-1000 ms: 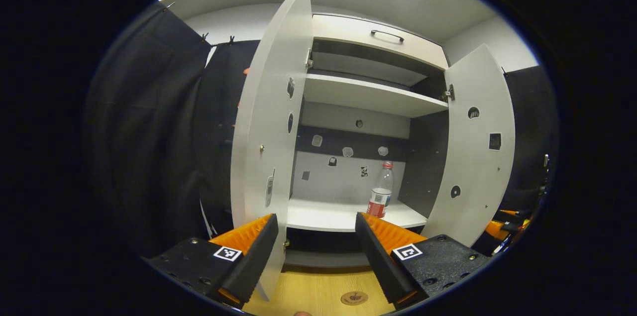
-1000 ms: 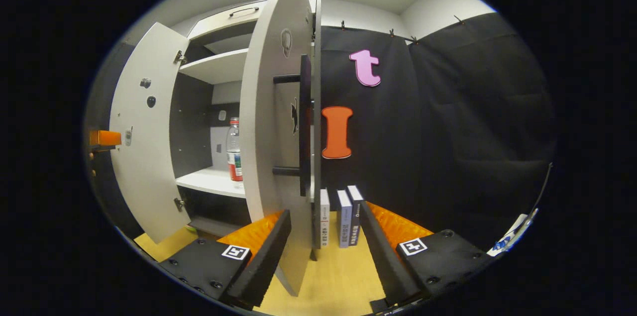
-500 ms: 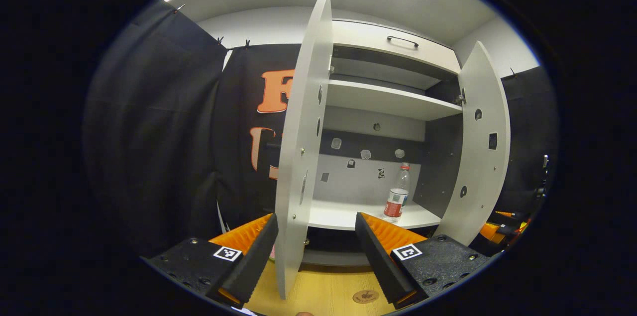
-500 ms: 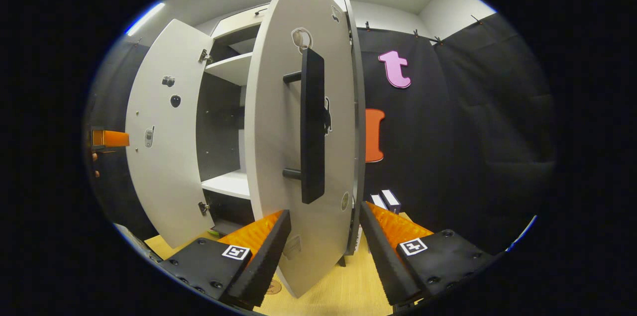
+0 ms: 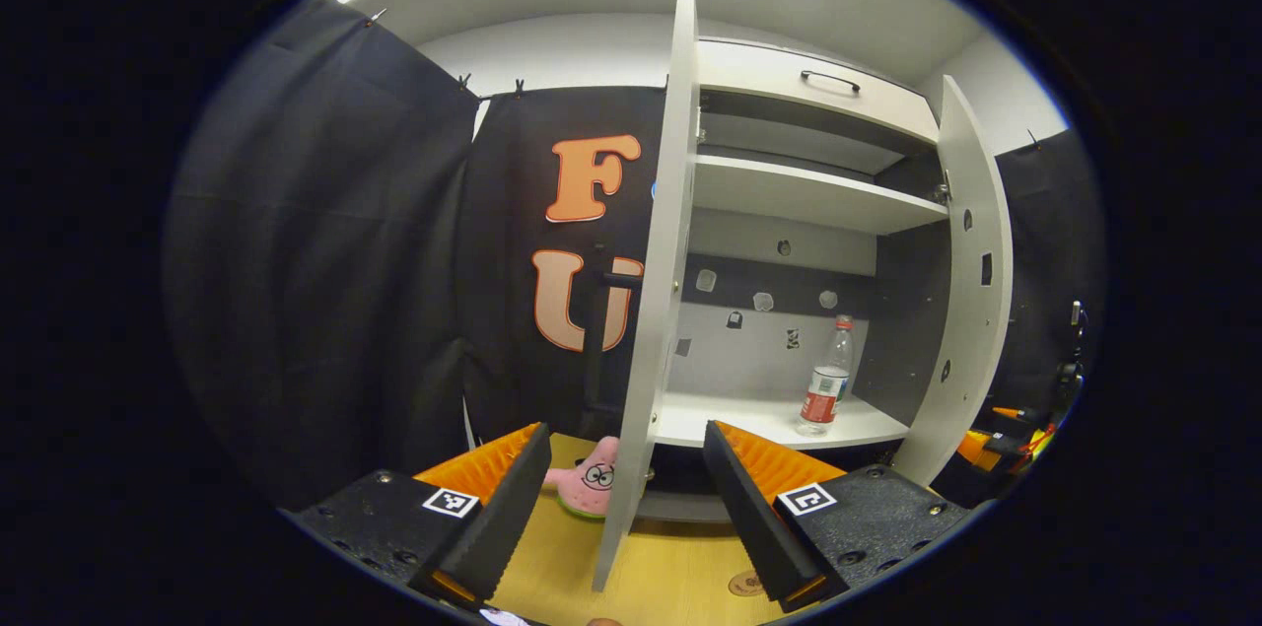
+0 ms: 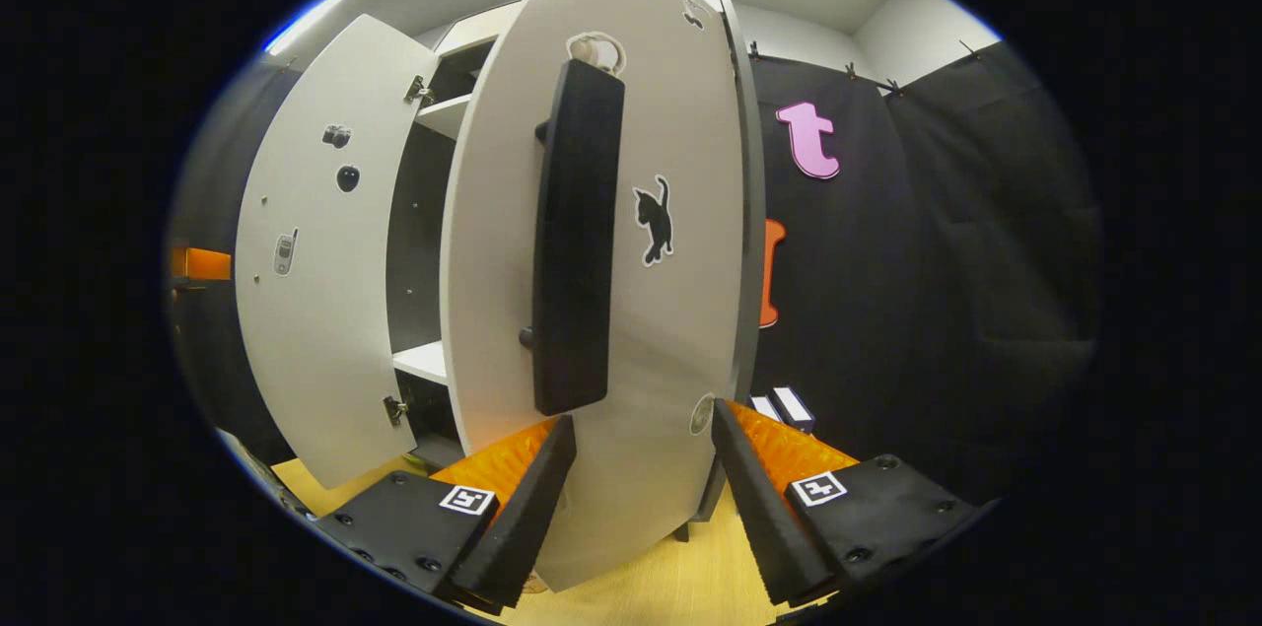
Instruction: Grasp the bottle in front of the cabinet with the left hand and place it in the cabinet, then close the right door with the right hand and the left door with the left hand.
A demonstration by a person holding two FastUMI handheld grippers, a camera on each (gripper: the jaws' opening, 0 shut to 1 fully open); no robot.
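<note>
Left gripper view: the left gripper point(image 5: 627, 498) has its jaws spread wide with nothing held, and the edge of the cabinet's point(image 5: 808, 94) left door point(image 5: 656, 311) stands between its fingers. That door points almost straight at the camera. Past it, the open cabinet shows a lower shelf point(image 5: 749, 419), and the bottle point(image 5: 826, 380) stands upright on it near the right end, close to the dark side wall. An upper shelf point(image 5: 808, 197) crosses above. The right door point(image 5: 971, 281) stands partly open at the far right. A pink star toy point(image 5: 590, 483) lies on the wooden table point(image 5: 670, 577) just left of the left door's foot.

Right gripper view: the right gripper point(image 6: 641, 498) also has its jaws spread wide, holding nothing. The right door point(image 6: 680, 330) is close in front of it, its lower part between the fingers; whether they touch it cannot be told. A long black handle point(image 6: 575, 232) runs down the door, with a cat sticker point(image 6: 654, 217) beside it. The left door point(image 6: 315, 291) stands open to the left.
</note>
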